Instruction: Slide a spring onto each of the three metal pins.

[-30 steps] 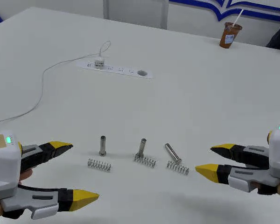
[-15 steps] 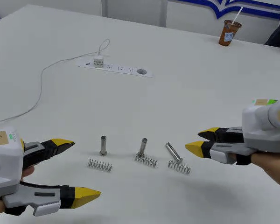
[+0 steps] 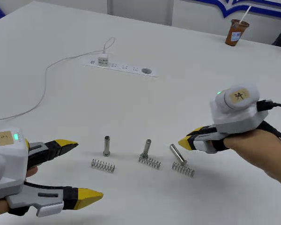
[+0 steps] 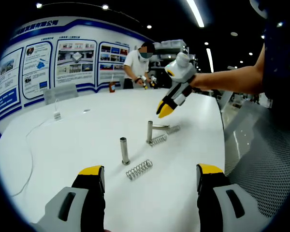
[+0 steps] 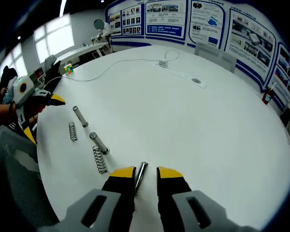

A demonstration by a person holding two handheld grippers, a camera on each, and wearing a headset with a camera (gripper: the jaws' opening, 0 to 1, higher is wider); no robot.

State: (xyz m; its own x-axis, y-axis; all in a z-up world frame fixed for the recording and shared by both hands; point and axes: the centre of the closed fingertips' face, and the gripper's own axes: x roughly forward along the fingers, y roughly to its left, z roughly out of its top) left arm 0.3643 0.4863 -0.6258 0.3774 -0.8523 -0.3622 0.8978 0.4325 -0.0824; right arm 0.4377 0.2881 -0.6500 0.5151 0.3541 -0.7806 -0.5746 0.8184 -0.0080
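- The left hand-held gripper (image 3: 79, 168) hangs low over the near left part of the white table (image 3: 201, 84). Its yellow-tipped jaws are wide apart and grip nothing.
- The right hand-held gripper (image 3: 183, 142) points down at the right pin (image 3: 177, 154). Its jaws stand a narrow gap apart, and in the right gripper view the pin's end sits in that gap. I cannot tell whether they touch it.
- The three pins form a row in front of the person. The left pin (image 3: 106, 145) and the middle pin (image 3: 146, 148) stand on end, and the right pin lies slanted on the table.
- One spring lies flat just in front of each pin: the left spring (image 3: 103, 165), the middle spring (image 3: 149, 162) at its pin's foot, and the right spring (image 3: 183, 169).
- Farther back lies a power strip (image 3: 124, 68) with a cable (image 3: 47, 75) running from it. A cup (image 3: 236, 32) with a straw stands near the far edge.
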